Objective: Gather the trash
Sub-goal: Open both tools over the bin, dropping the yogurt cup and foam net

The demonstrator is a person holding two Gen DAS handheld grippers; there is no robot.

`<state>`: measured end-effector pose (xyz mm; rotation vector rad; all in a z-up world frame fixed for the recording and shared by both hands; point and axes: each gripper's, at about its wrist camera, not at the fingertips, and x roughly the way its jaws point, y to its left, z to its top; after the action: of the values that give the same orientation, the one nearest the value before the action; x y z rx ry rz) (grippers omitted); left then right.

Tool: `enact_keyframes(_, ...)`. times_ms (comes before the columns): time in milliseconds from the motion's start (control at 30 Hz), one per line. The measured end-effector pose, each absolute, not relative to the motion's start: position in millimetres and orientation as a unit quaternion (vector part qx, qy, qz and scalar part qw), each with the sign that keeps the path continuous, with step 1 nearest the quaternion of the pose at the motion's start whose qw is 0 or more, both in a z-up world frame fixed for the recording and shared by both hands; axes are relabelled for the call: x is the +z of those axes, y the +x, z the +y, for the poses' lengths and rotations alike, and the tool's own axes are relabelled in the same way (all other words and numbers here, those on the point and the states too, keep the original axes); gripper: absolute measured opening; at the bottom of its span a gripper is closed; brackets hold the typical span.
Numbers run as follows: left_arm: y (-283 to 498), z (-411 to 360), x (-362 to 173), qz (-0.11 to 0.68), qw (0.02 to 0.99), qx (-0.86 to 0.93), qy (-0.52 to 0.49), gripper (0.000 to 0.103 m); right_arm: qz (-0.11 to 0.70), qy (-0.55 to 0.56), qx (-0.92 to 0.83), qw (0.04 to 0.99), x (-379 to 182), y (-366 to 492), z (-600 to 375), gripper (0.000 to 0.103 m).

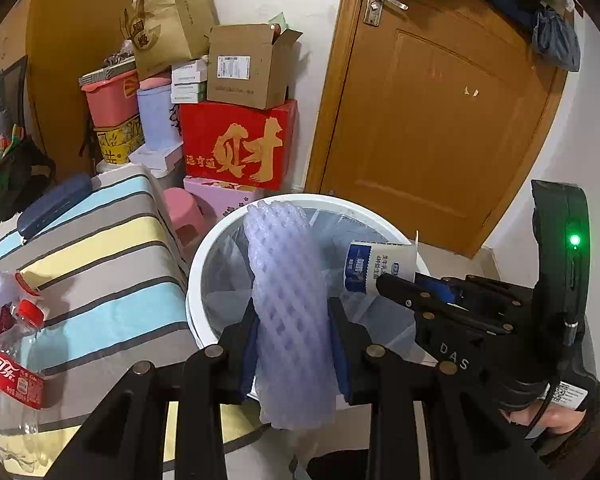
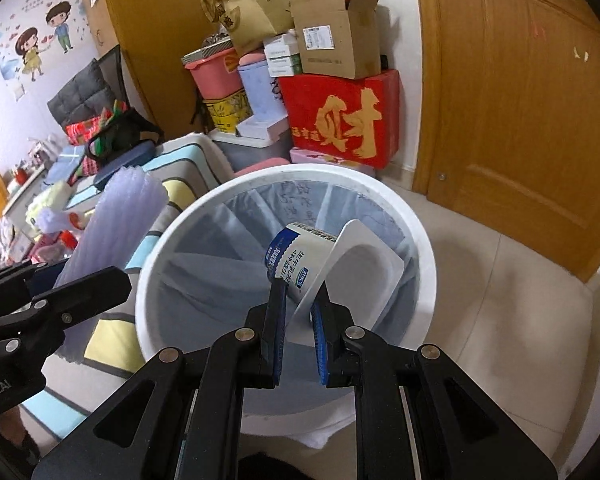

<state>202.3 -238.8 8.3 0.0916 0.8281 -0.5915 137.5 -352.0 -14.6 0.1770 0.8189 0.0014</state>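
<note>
left gripper (image 1: 294, 344) fingers clamp foam net sleeve (image 1: 288, 304), long axis upright, over white bin (image 1: 204, 256) rim; right gripper (image 2: 300, 320) fingers pinch yogurt cup (image 2: 300, 260) rim, cup tilted, base pointing up-left, above bin interior

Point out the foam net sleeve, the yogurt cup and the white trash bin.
foam net sleeve (image 1: 290, 300): left wrist view, middle of its mesh body.
yogurt cup (image 2: 296, 264): right wrist view, its printed side wall.
white trash bin (image 2: 418, 220): right wrist view, right part of its rim.
</note>
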Motion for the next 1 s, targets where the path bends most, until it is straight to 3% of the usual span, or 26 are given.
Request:
enact_keyframes(67,204.0,-238.5,6.9,0.397,0.874,-0.276,0.046,0.053,0.401,0.078,-0.003,0.913,-15.4,137.3,-353.1,0.017)
enact_keyframes(100,204.4,-237.7,7.1,0.396,0.875,-0.277,0.043,0.059,0.401,0.072,-0.007,0.913,-15.4,136.5,-353.2,0.025)
enact_keyframes(200,204.9,-233.1,6.9,0.396,0.876,-0.272,0.037,0.059,0.401,0.069,-0.008,0.913,-16.4,136.7,-354.7,0.044)
enact_keyframes(1000,153.1,-144.9,40.2,0.350,0.915,-0.198,0.014,0.059,0.342,0.080,0.008,0.936,16.7,113.7,-309.9,0.044)
